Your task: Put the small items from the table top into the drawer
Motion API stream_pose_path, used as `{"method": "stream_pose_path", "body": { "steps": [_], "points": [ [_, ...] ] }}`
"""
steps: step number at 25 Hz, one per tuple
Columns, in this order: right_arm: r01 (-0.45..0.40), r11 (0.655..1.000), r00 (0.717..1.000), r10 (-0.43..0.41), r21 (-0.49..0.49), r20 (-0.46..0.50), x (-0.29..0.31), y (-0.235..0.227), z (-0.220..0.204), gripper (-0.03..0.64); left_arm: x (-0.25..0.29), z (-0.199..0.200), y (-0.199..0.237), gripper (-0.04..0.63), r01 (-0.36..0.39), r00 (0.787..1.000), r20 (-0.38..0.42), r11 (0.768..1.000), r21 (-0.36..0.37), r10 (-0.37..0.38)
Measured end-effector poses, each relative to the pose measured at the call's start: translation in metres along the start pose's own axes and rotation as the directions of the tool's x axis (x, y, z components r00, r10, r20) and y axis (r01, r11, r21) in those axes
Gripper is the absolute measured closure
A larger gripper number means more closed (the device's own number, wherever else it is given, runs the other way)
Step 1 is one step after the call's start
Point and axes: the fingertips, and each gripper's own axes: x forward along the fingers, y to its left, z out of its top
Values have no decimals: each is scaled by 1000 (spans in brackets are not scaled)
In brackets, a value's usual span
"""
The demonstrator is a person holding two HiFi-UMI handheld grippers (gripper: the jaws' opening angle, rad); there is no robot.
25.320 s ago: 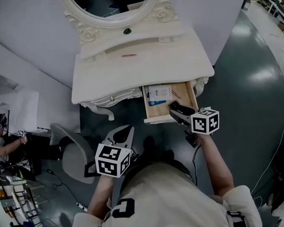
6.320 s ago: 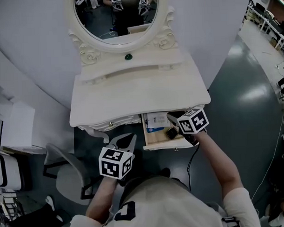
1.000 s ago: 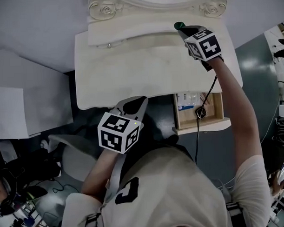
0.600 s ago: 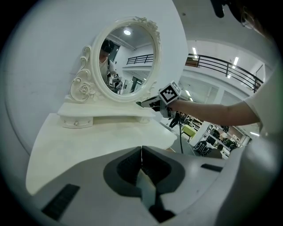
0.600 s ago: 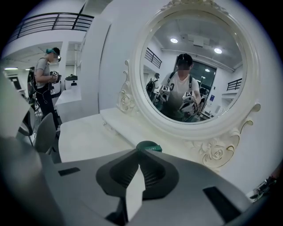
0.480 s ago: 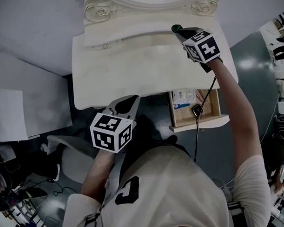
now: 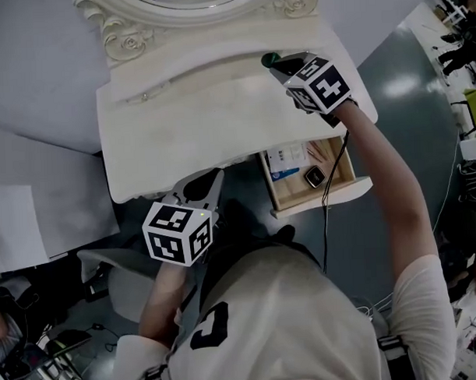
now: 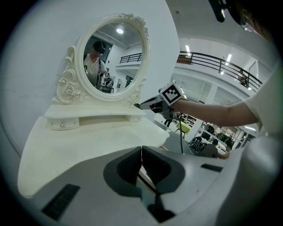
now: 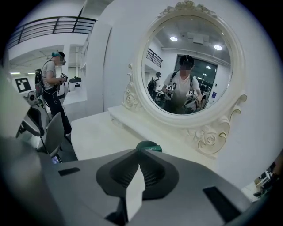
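A small round green item (image 7: 268, 59) (image 9: 149, 146) sits pinched at the tips of my right gripper (image 7: 279, 63) (image 9: 140, 152), which is shut on it. It is held over the right end of the white dressing table's (image 7: 182, 140) raised shelf, below the mirror. The drawer (image 7: 326, 201) stands open at the table's front right. Inside it lie a watch (image 7: 314, 176) and a printed card (image 7: 286, 156). My left gripper (image 7: 210, 177) (image 8: 141, 150) is shut and empty, low in front of the table's front edge. In the left gripper view the right gripper (image 8: 143, 106) shows by the mirror base.
An oval mirror (image 9: 188, 70) in a carved frame backs the table. The right gripper's cable (image 7: 329, 182) hangs across the open drawer. A grey chair (image 7: 108, 268) stands left of me. The wall lies behind, with dark floor to the right.
The right gripper has shifted toward the table's right end with the green item at its tips. The left gripper has drifted a little. The head view has swung.
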Motion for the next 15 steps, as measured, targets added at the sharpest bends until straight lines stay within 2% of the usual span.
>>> {"method": "stream_pose_path", "body": {
  "steps": [10,15],
  "points": [
    [-11,998,1000,10,69,12,-55,9,-33,581,27,-12,-56,538,79,996,-46,995,55,-76],
    [-19,996,1000,17,87,24,-77,15,-49,581,34,-17,-79,538,93,994,-60,993,77,-88]
  ]
}}
